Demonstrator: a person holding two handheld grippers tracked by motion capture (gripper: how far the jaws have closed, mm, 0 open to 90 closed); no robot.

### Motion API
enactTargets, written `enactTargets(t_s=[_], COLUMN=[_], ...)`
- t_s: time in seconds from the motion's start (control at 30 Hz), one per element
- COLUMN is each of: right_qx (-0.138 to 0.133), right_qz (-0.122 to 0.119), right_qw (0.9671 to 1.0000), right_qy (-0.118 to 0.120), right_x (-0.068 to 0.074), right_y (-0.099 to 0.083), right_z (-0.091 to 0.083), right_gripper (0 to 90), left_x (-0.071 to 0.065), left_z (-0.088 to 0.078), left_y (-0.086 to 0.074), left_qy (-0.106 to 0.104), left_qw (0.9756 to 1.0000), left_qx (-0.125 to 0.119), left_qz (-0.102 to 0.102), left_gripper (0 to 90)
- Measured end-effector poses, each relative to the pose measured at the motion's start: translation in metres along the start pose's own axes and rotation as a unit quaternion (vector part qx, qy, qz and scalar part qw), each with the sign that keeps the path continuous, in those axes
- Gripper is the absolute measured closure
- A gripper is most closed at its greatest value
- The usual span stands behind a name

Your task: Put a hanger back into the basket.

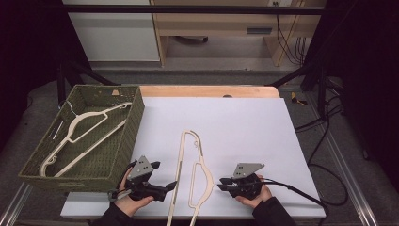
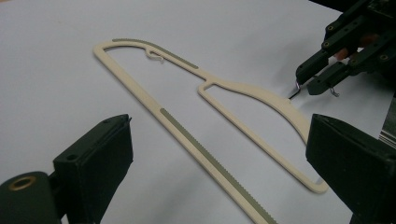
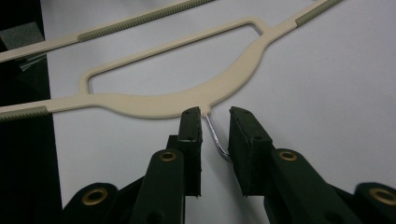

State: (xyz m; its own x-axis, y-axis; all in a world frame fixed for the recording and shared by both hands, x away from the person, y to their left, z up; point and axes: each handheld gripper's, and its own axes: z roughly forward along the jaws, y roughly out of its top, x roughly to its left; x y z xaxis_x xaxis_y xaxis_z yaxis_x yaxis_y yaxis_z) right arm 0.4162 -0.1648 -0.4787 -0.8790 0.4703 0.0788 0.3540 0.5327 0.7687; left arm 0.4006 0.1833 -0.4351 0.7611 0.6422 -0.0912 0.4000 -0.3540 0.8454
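the right gripper point(image 3: 215, 123) is released, jaws straddling the thin metal hook point(image 3: 215, 140) of the flat cream plastic hanger point(image 1: 194, 174), which could slip or twist on closing, while the left gripper point(image 1: 162, 187) waits spread wide beside it.

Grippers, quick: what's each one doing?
Left gripper: open, holding nothing.
Right gripper: open around the hanger hook, not shut on it.

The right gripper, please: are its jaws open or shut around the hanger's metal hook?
Open. The right gripper has its jaws either side of the metal hook of the hanger, with gaps visible.
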Motion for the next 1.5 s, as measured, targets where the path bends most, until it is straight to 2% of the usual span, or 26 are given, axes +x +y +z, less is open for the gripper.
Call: enactTargets(t_s=[0.13,0.43,0.47,0.53,0.8,0.93,1.07,1.1,1.3,1.5], right_qx=[0.005,0.018,0.022,0.025,0.031,0.033,0.035,0.036,0.031,0.040], right_qz=[-0.008,-0.028,-0.038,-0.043,-0.045,-0.046,-0.042,-0.049,-0.044,-0.051], right_qw=[0.9999,0.9994,0.9990,0.9987,0.9982,0.9981,0.9981,0.9977,0.9979,0.9975], right_qy=[0.009,0.009,0.011,0.009,0.024,0.026,0.029,0.031,0.035,0.028], right_x=[-0.003,-0.005,-0.005,-0.004,-0.005,-0.003,0.001,0.002,0.005,0.010], right_y=[0.000,0.001,0.002,0.002,0.004,0.006,0.009,0.011,0.015,0.020], right_z=[0.006,0.010,0.011,0.011,0.009,0.005,-0.001,-0.003,-0.008,-0.013], right_gripper=[79.9,84.5,86.7,87.3,88.8,89.0,89.3,89.3,89.4,89.5], left_x=[-0.001,-0.004,-0.004,-0.005,-0.016,-0.025,-0.040,-0.044,-0.068,-0.078], left_z=[0.001,0.004,0.004,0.005,0.013,0.022,0.038,0.041,0.066,0.086], left_y=[0.001,0.002,0.003,0.003,0.008,0.011,0.013,0.013,0.017,0.018], left_qy=[-0.003,-0.007,-0.007,-0.009,-0.022,-0.033,-0.047,-0.048,-0.056,-0.061], left_qw=[1.0000,1.0000,1.0000,0.9999,0.9996,0.9990,0.9975,0.9971,0.9930,0.9891], left_qx=[0.001,0.004,0.003,0.006,0.011,0.024,0.046,0.050,0.090,0.126], left_qz=[0.000,0.002,0.003,0.004,0.012,0.017,0.028,0.031,0.051,0.045], left_gripper=[7.1,7.1,7.2,7.2,7.4,7.6,8.5,9.1,12.0,22.2])
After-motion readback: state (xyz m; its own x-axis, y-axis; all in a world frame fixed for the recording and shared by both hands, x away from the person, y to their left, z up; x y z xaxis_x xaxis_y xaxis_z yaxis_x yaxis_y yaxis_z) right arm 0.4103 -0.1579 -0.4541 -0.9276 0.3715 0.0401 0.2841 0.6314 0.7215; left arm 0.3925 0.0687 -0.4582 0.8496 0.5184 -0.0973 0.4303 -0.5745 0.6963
